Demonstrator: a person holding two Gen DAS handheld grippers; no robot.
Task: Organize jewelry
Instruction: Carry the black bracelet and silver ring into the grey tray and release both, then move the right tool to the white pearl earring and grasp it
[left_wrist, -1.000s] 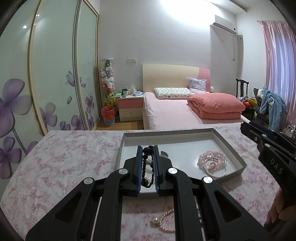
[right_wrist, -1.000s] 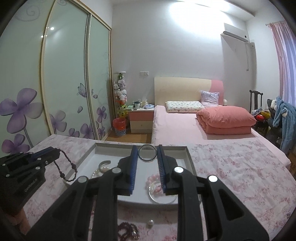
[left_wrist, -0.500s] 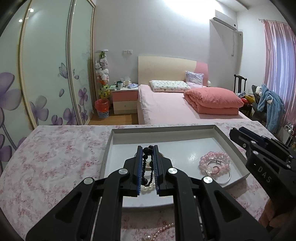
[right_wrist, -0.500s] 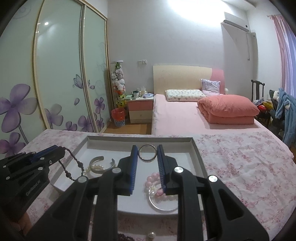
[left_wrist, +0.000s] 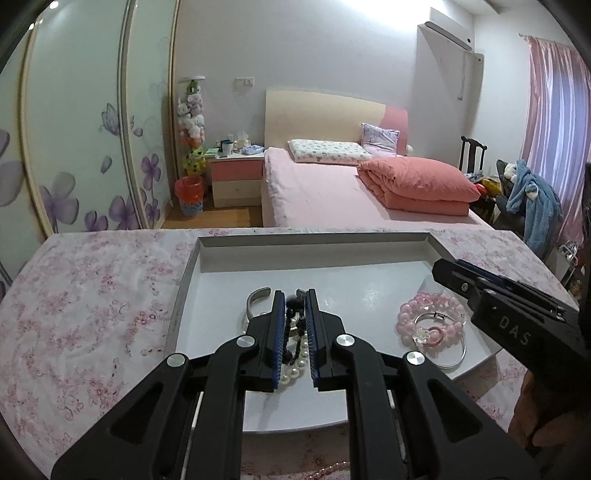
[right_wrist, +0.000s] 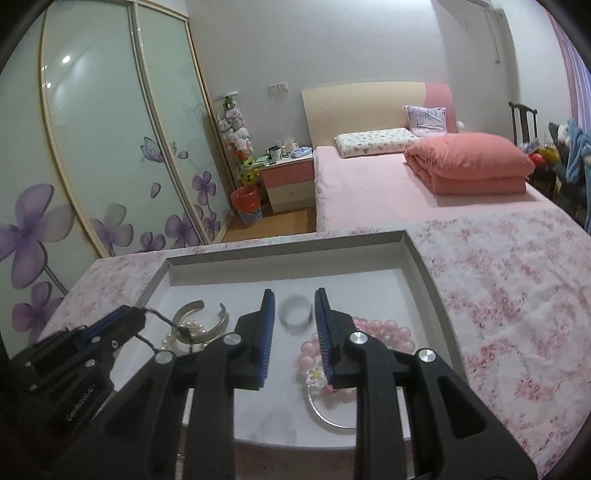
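Black right hand-held gripper (right_wrist: 293, 321) tilts over tray (right_wrist: 421, 258) (jaws just opened)

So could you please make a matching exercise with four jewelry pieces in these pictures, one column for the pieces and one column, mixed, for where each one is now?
Pieces:
1. dark beaded necklace
2. clear glass bangle
3. pink bead bracelet
4. silver open cuff

Places:
A. lying free between the open jaws of the right gripper
B. on the right side of the grey tray
C. clamped in the left gripper
D. on the left side of the tray, by white pearls

Pairs: 1-C, 2-A, 3-B, 4-D
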